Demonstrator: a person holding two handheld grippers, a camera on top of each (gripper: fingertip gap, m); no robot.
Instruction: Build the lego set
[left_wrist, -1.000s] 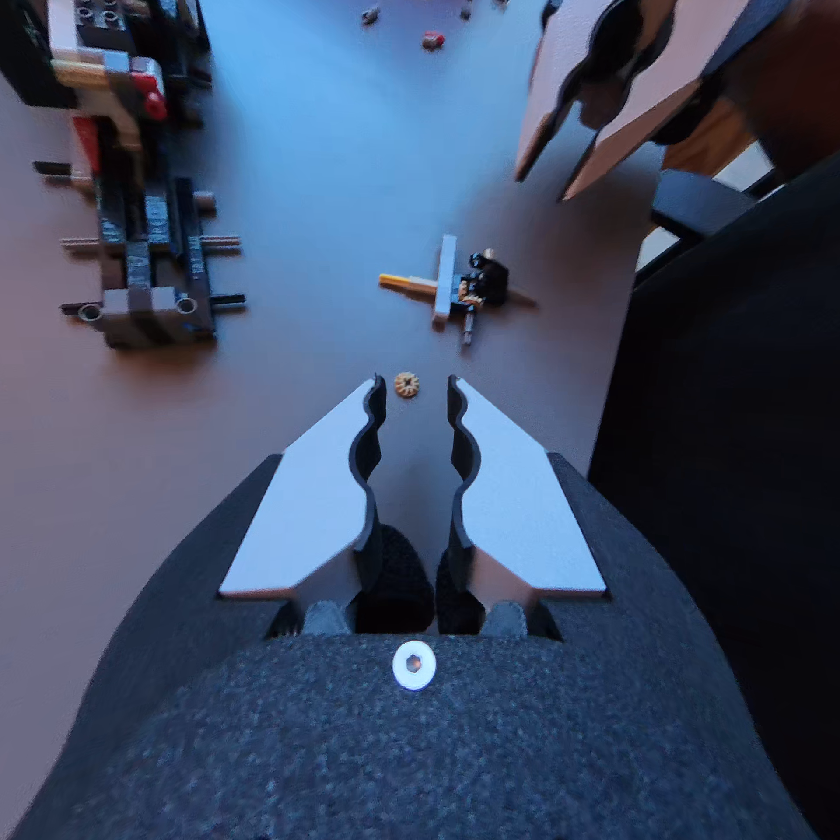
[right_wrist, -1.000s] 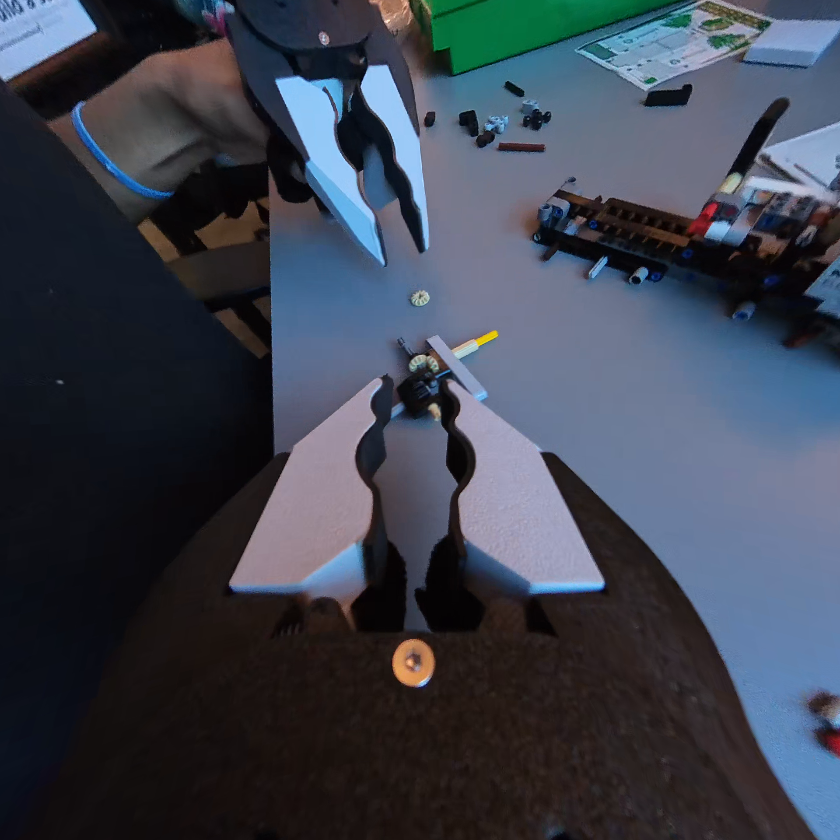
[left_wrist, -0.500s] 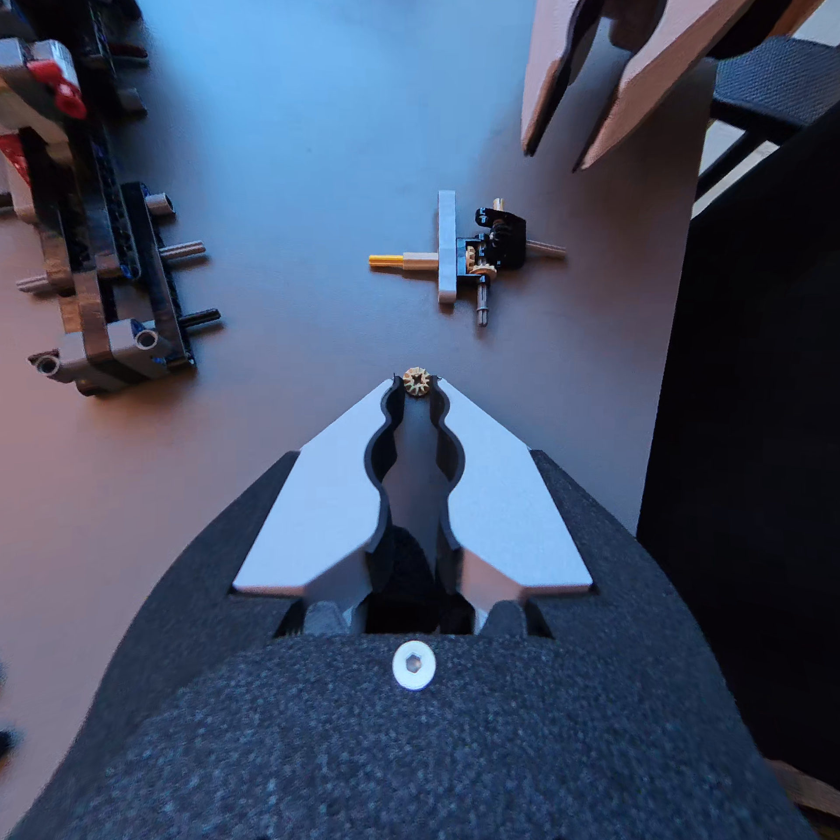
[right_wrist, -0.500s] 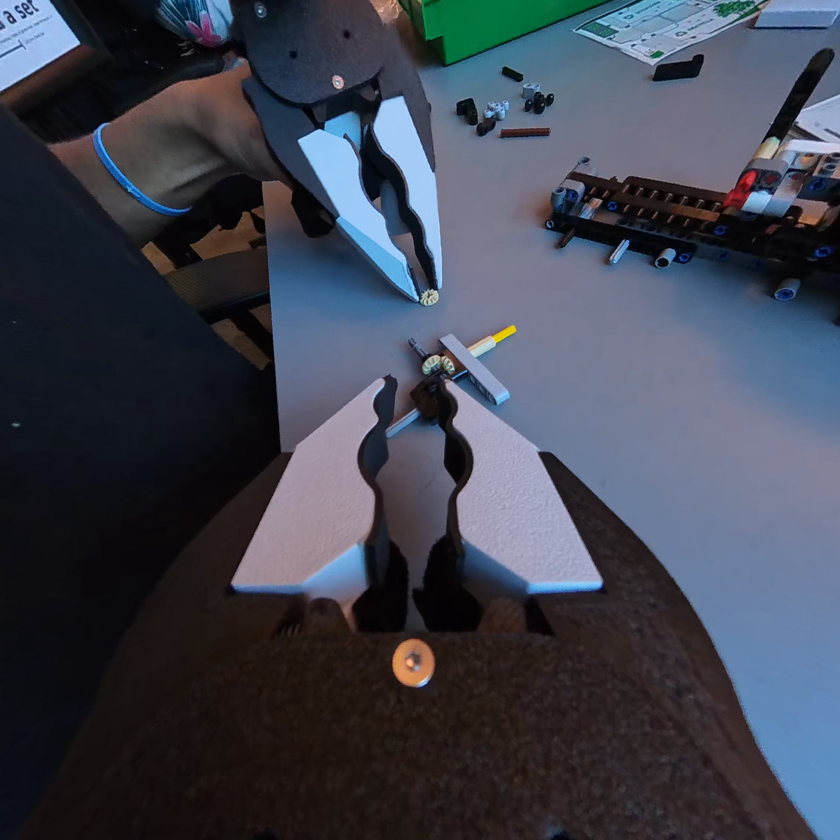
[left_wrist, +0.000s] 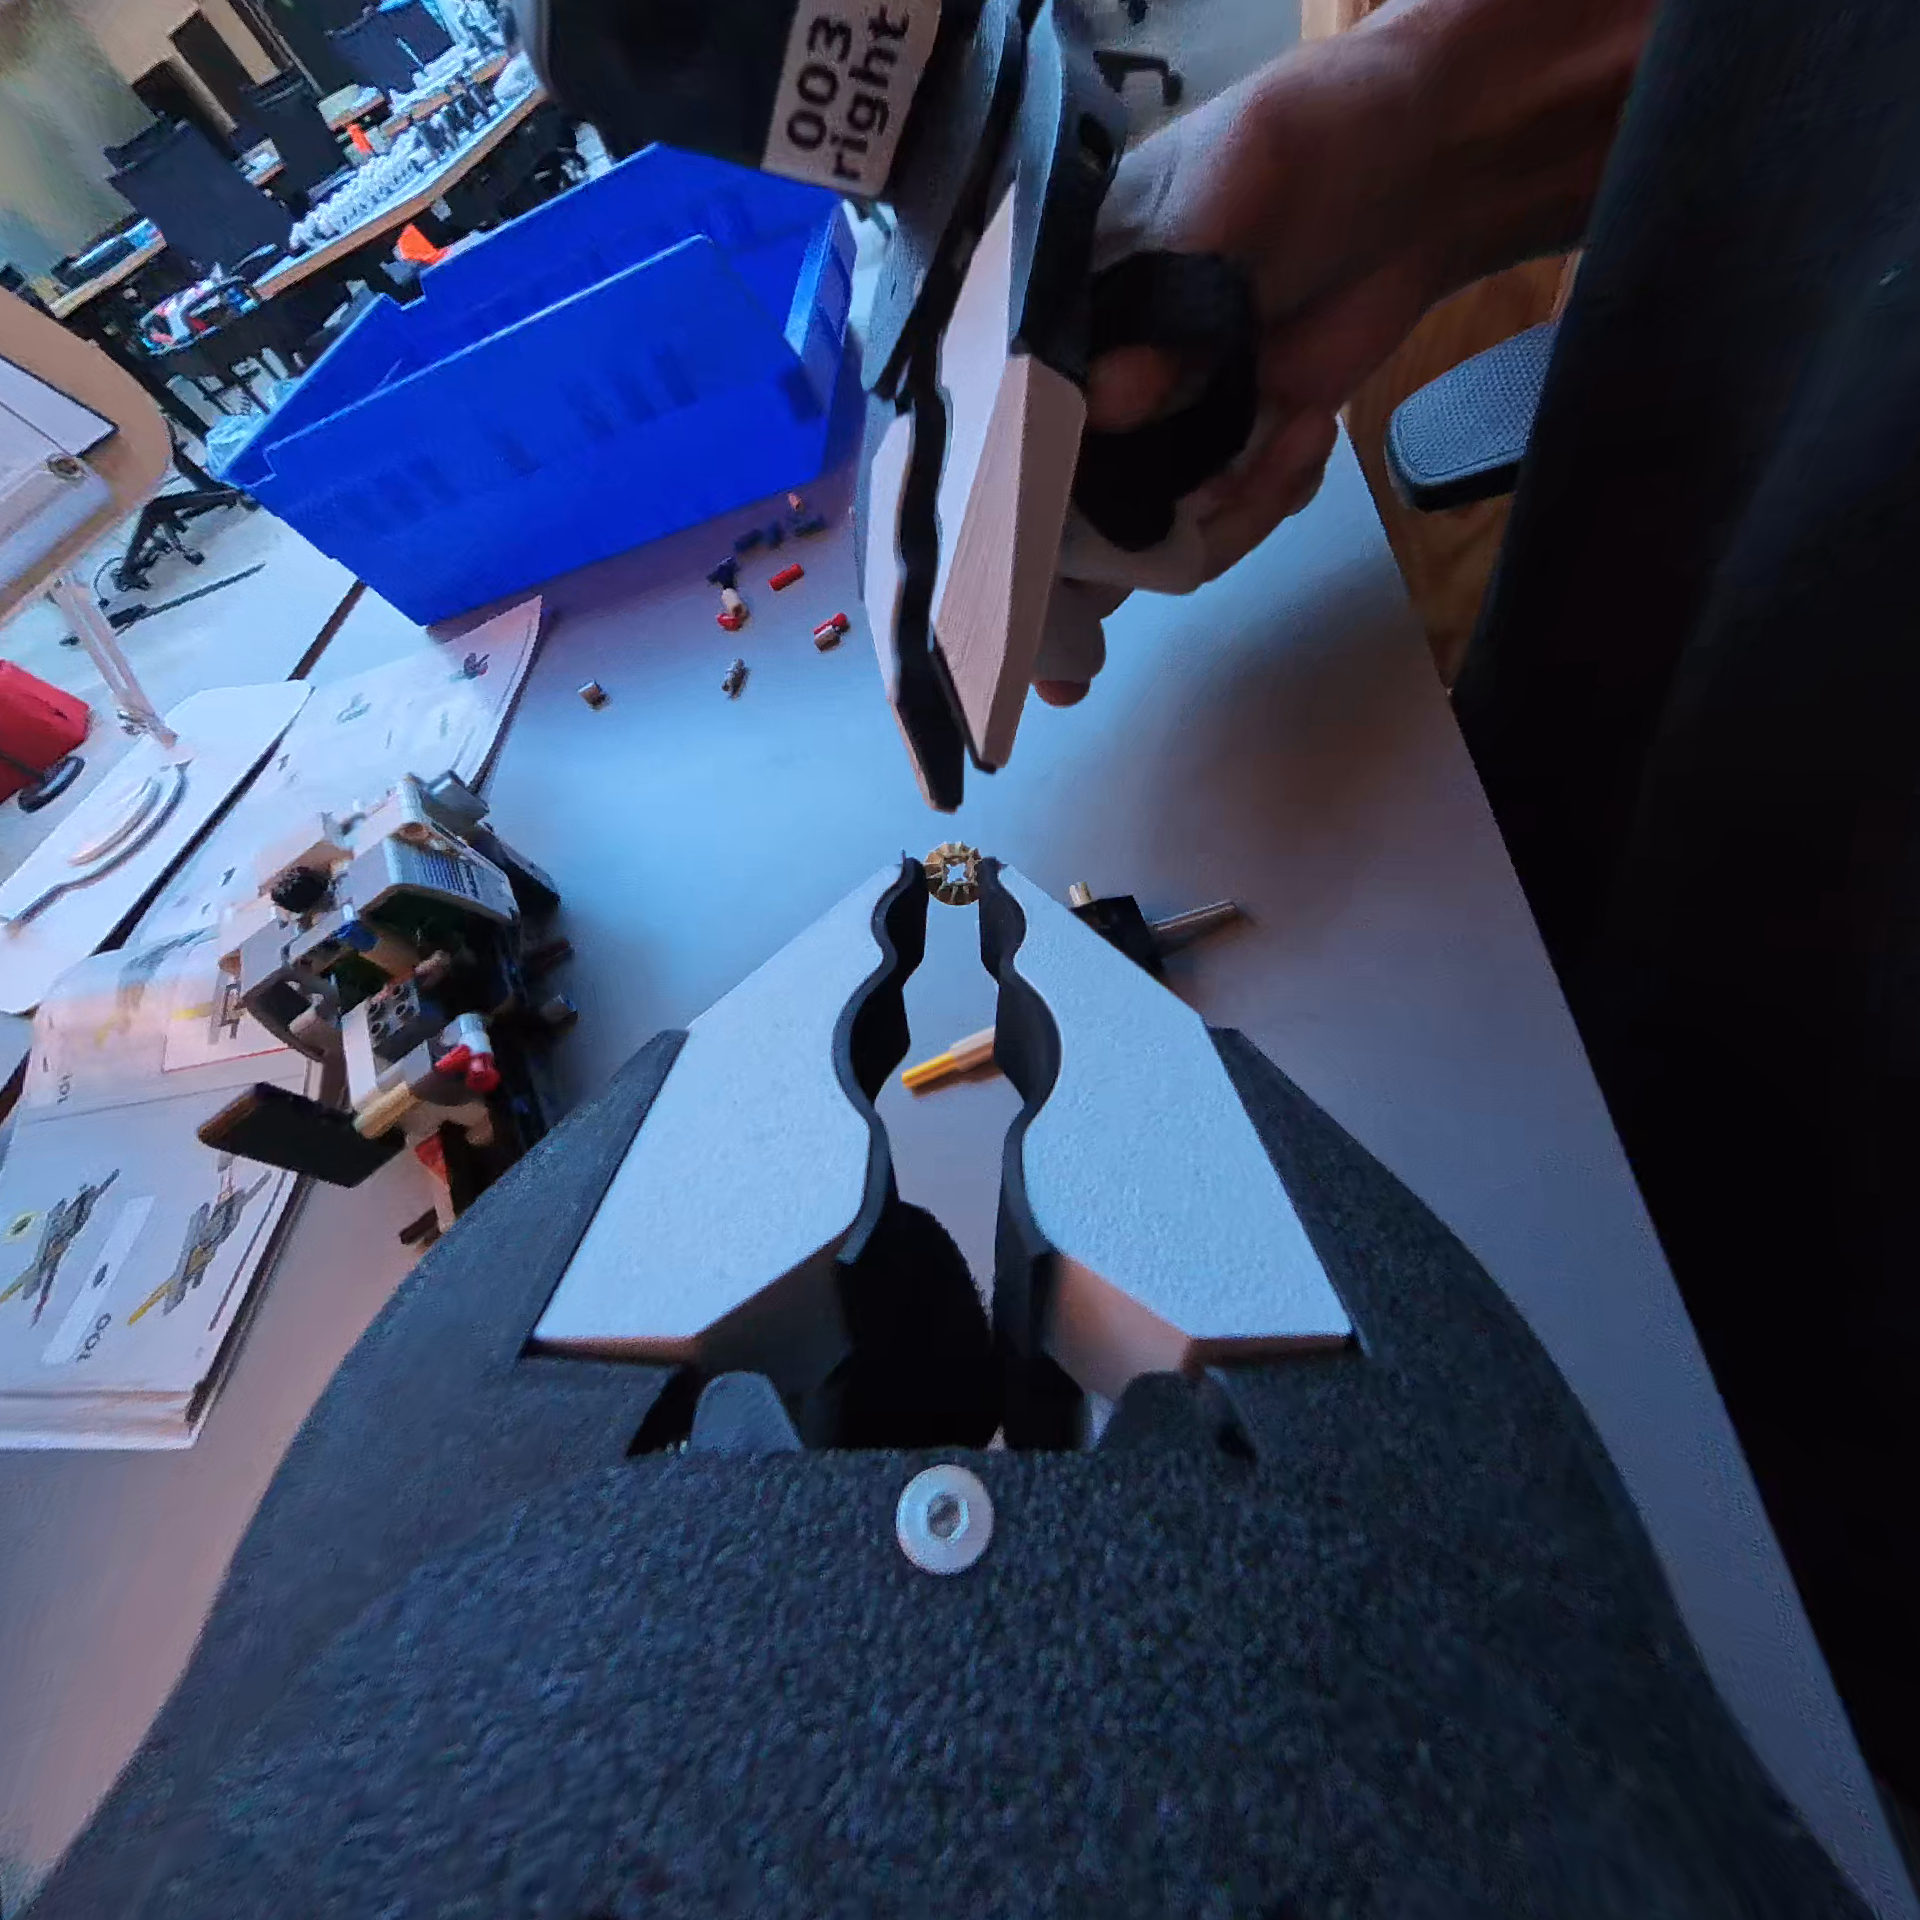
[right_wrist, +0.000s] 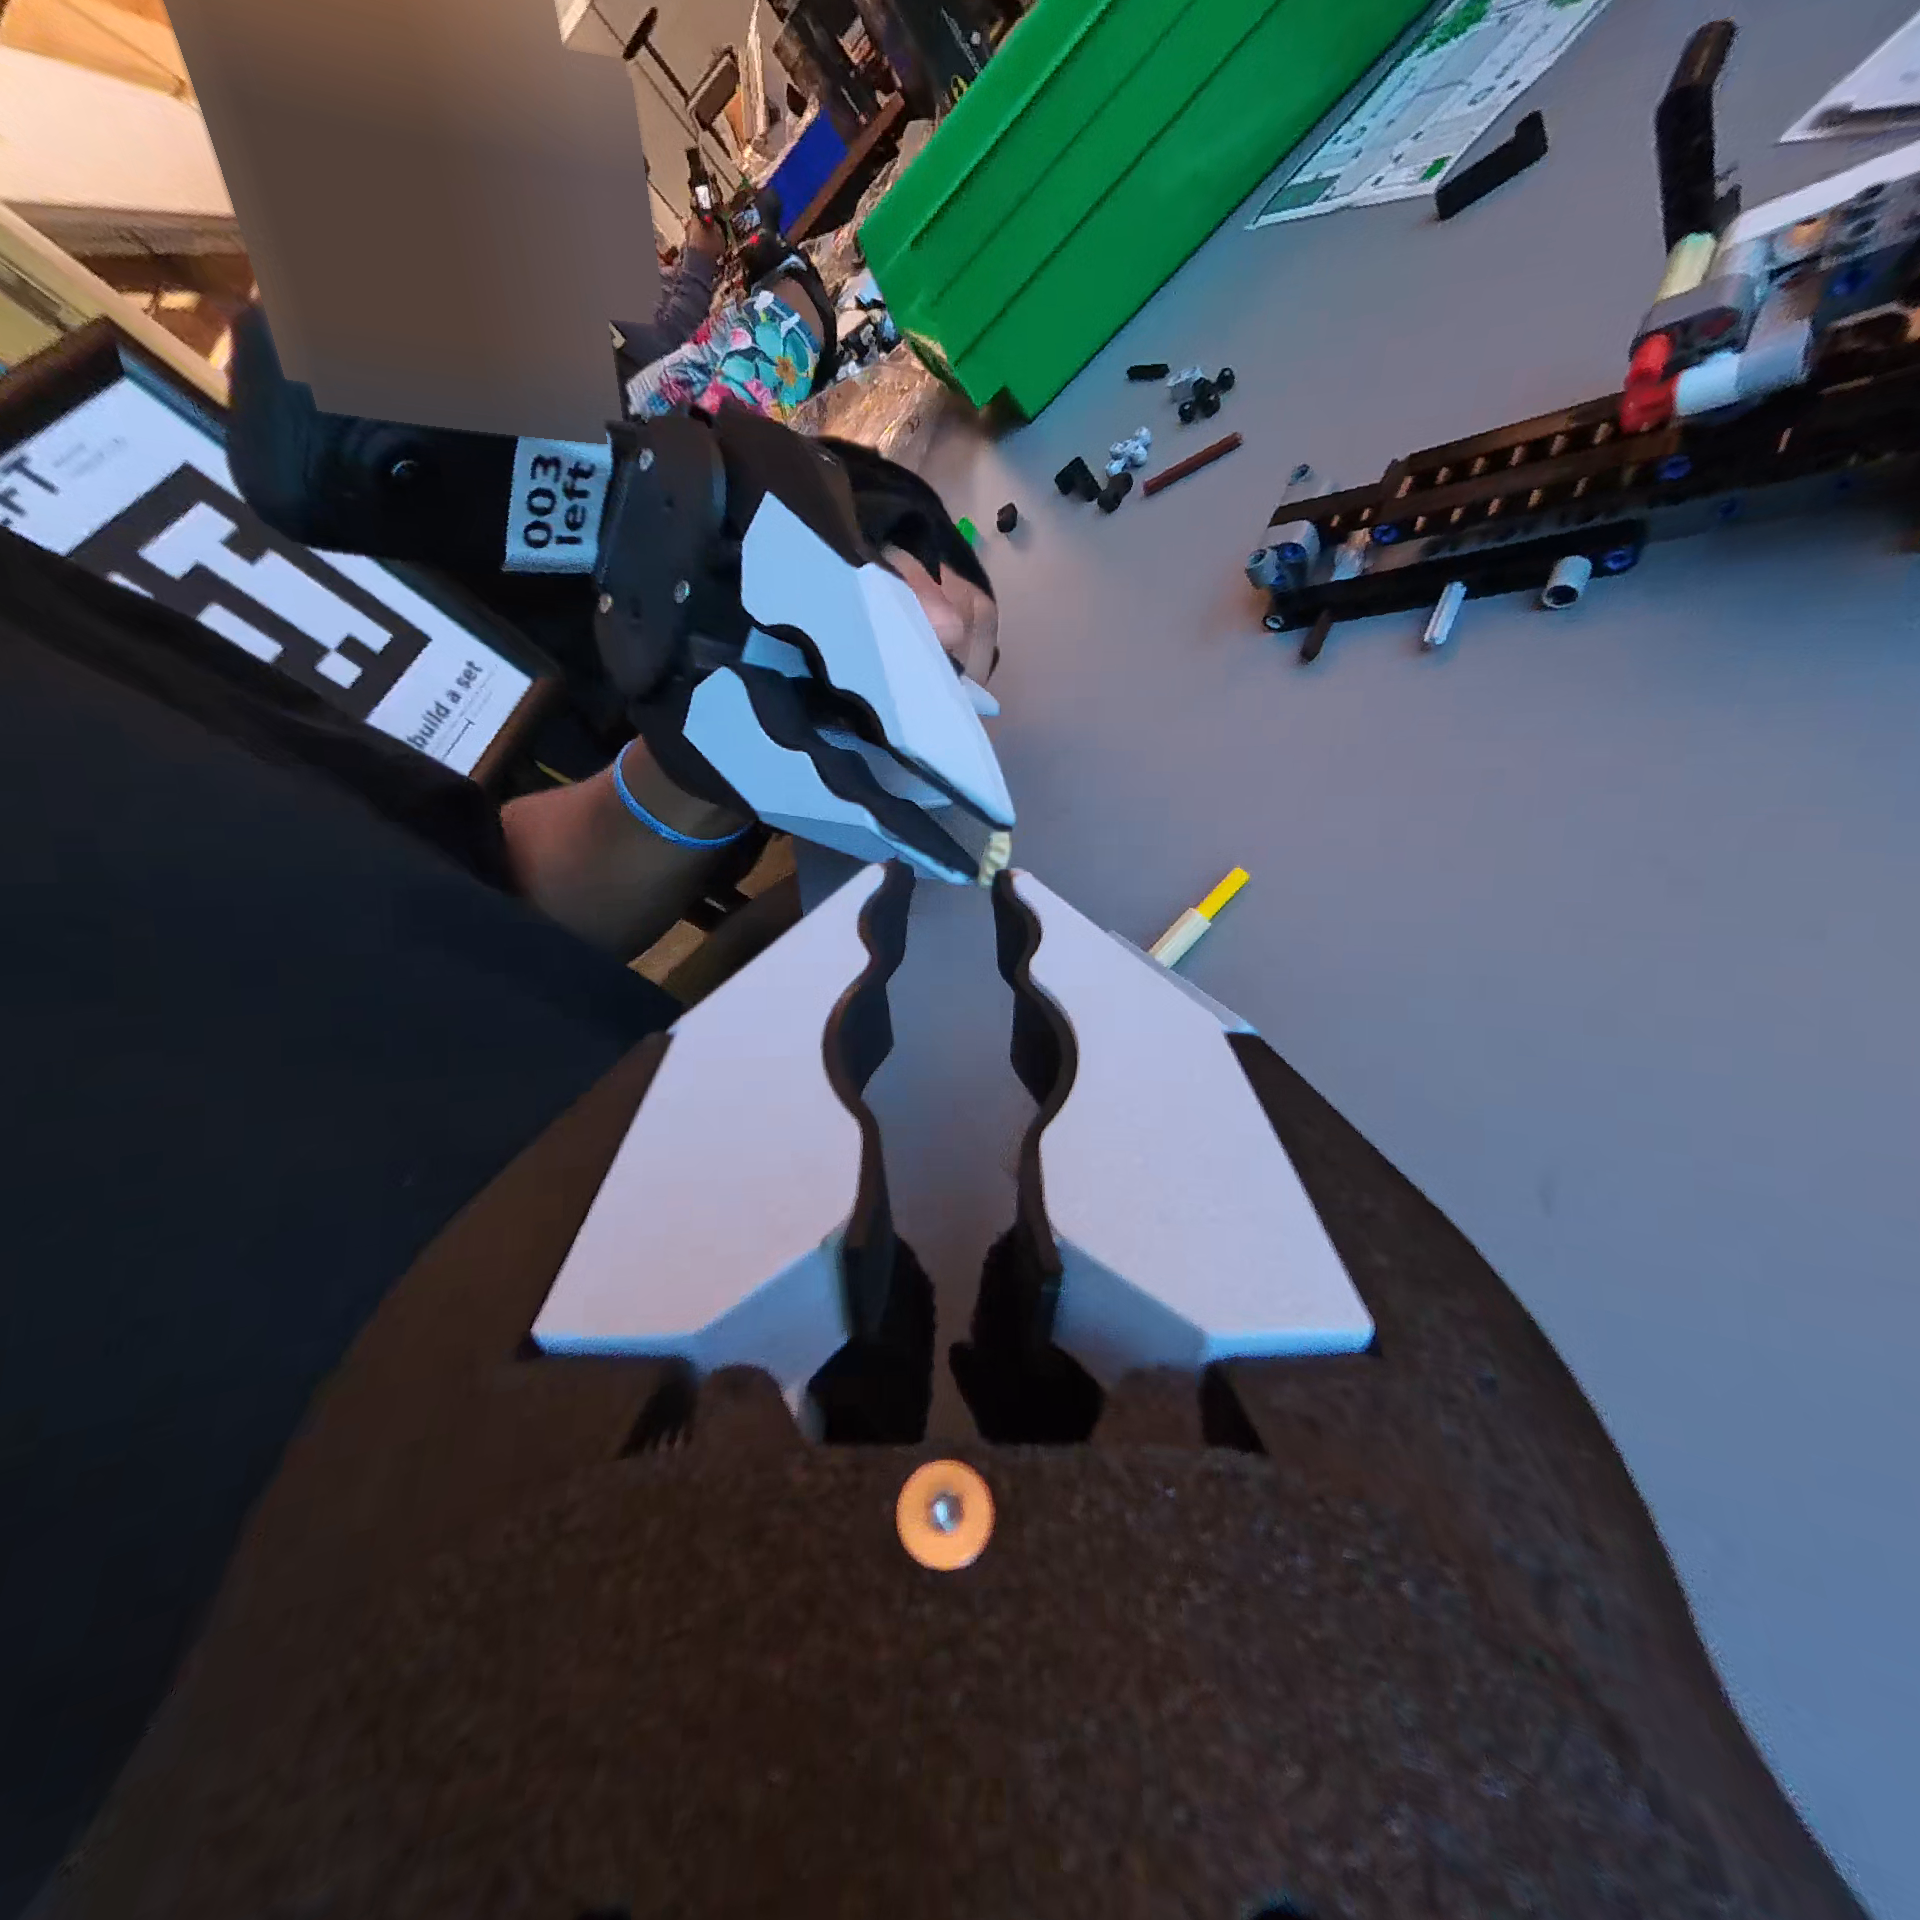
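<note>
The left gripper (left_wrist: 952, 875) pinches a small tan gear (left_wrist: 953, 874) between its fingertips, lifted clear of the grey desk (left_wrist: 1351, 987). The right gripper (right_wrist: 951, 883) hangs just beside it, tips almost meeting the gear, its fingers a narrow gap apart and holding nothing. Below them on the desk lies a small axle assembly with a yellow tip (right_wrist: 1205, 914). The larger dark lego build (right_wrist: 1507, 520) sits well apart, near a green bin (right_wrist: 1091, 177).
</note>
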